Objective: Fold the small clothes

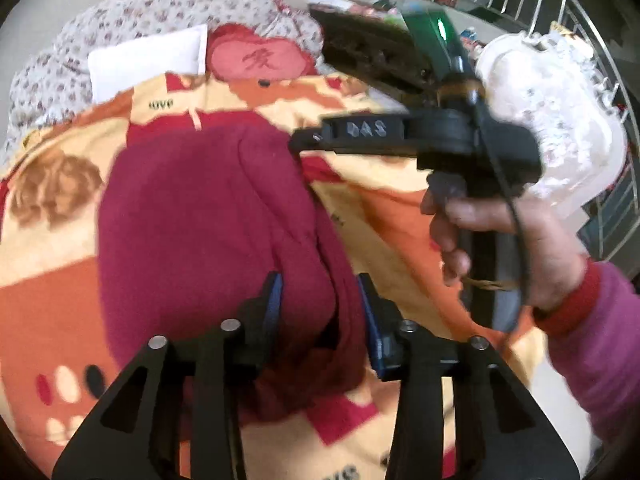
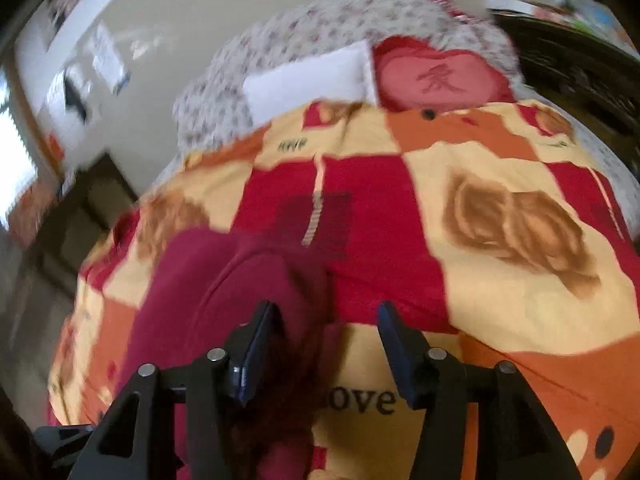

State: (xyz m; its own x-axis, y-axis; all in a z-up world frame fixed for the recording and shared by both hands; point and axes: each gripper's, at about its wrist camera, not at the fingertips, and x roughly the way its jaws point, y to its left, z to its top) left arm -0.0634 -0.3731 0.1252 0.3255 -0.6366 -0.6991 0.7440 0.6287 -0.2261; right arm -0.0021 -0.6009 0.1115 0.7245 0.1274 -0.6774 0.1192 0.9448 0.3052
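Black angular linkage arms with silver pivot pins frame the left gripper (image 1: 320,304), its pads (image 1: 274,300) blue. The right gripper (image 1: 304,142) is black, stamped "DAS", trailing a black cable. Bare-skinned right hand (image 1: 480,232); magenta sleeve (image 1: 600,340), red cuff.

Home bedroom, bed with patterned blanket (image 2: 500,168), heart pillow (image 2: 440,80)

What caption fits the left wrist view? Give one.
Left gripper open around maroon garment on blanket.

left hand-held gripper (image 1: 320,304) spread, right hand-held gripper (image 2: 326,344) spread
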